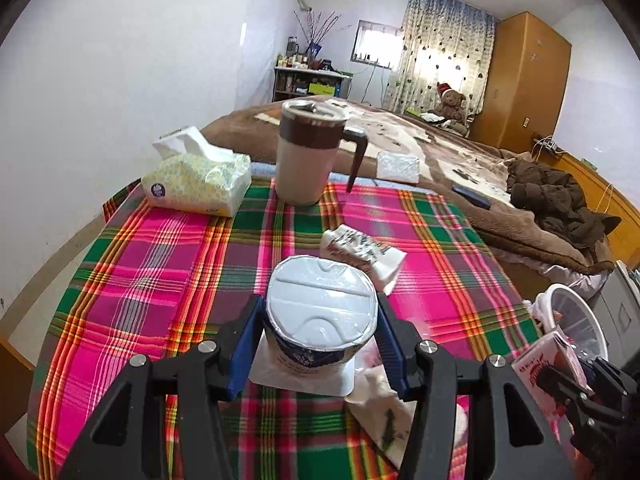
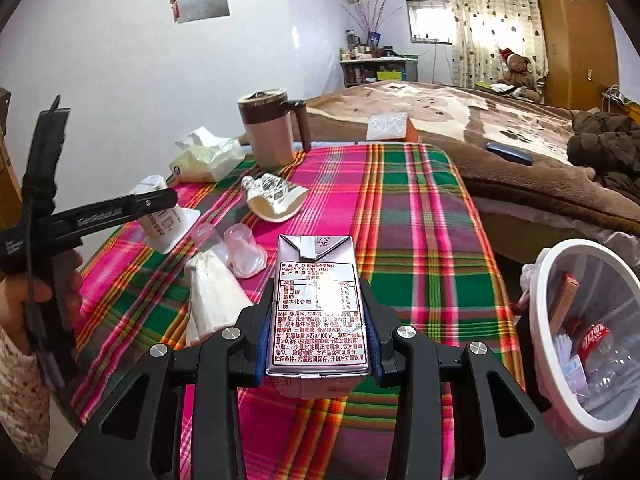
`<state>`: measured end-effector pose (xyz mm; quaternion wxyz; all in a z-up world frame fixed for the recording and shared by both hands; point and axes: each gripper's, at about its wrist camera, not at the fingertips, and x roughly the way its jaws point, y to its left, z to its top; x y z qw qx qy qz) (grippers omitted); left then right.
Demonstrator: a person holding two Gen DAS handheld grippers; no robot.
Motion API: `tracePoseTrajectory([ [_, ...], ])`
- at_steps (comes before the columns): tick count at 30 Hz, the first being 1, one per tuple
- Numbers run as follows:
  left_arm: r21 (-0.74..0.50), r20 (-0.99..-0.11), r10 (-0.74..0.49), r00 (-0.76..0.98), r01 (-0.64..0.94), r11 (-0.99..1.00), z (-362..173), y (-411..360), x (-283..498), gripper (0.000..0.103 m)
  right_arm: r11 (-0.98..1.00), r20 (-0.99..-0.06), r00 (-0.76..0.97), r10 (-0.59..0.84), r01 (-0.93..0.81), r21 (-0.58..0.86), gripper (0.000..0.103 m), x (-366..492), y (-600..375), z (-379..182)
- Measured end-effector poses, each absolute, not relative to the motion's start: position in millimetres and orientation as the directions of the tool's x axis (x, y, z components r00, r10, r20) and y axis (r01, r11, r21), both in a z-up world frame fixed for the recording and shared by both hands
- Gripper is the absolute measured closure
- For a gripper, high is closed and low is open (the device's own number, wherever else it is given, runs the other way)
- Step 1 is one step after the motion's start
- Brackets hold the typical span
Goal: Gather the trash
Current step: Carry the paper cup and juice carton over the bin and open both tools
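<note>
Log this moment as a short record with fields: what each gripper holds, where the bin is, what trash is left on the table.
left gripper: shut on yogurt cup, foil lid on
right gripper: shut on milk carton
bin: white, right of the table, already holding a bottle and other trash
trash left on tablecloth: wrapper, crumpled tissue, two small clear cups
not trash: mug, tissue pack
</note>
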<state>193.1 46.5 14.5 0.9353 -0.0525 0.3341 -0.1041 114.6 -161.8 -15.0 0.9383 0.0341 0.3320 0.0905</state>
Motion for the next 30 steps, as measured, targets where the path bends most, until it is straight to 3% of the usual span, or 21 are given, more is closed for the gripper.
tracePoseTrajectory([
  [30,-0.132,-0.537,-0.411,0.736,0.408,0.903,59.4,-71.5,140.2,0.047,0.989,-0.537,0.843,0.027,0.055,0.135,0.065,79.5,-255.1,17.3],
])
